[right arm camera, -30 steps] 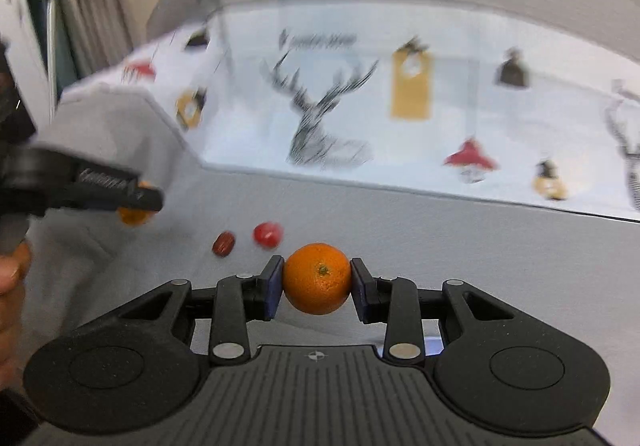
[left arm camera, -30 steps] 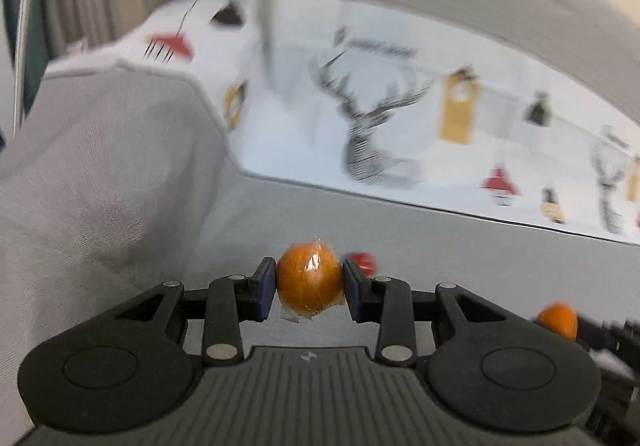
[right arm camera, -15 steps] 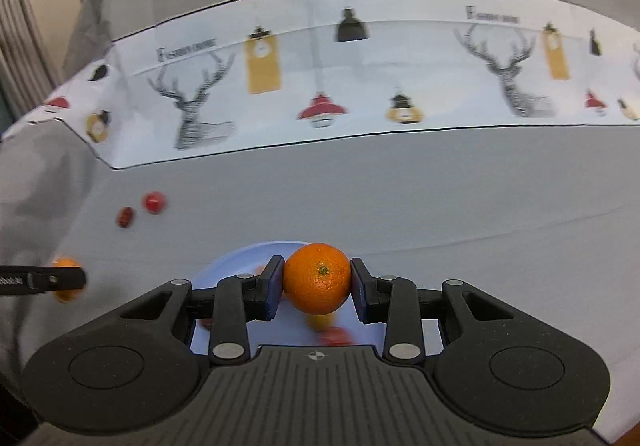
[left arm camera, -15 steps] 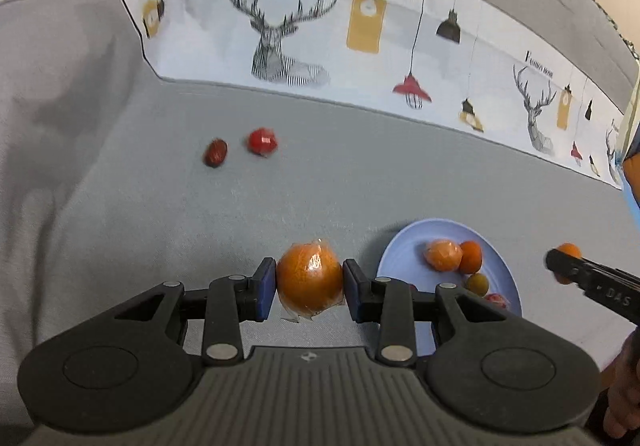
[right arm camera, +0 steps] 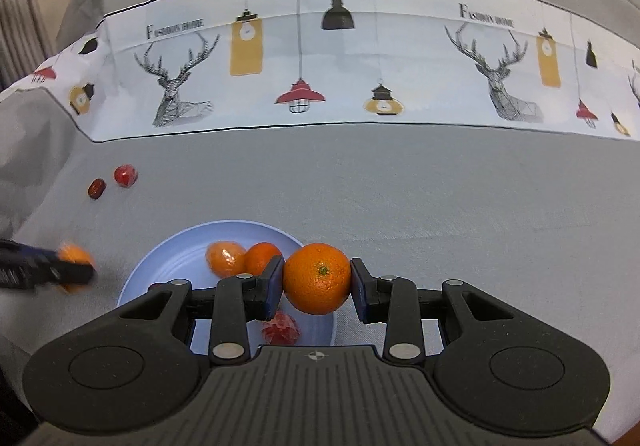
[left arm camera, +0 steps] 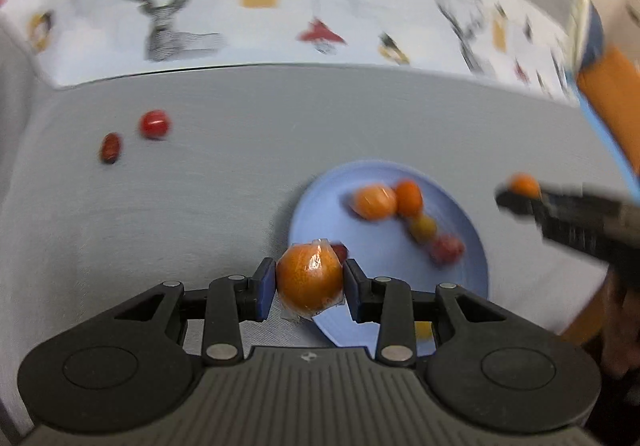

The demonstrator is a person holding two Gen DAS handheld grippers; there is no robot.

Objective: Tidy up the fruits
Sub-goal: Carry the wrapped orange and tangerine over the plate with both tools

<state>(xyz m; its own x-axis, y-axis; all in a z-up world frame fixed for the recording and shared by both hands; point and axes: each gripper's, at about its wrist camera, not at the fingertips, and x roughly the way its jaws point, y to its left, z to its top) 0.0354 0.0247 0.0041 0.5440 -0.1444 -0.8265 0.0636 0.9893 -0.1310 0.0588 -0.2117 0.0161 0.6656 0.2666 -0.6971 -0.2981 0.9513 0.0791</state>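
Grey tablecloth (right arm camera: 440, 205) with a white printed band (right arm camera: 360, 57) (deer heads, hanging lamps, lettering) across the far side

surface: grey tablecloth (right arm camera: 440, 197), deer-and-lamp print band (right arm camera: 320, 77) | on it: blue plate (right arm camera: 160, 266), red cherry tomato (right arm camera: 125, 175), dark red jujube (right arm camera: 96, 188) just beside

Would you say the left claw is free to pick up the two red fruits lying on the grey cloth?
Probably not yet: the left claw is shut on a wrapped orange. Nothing lies between it and the red fruits.
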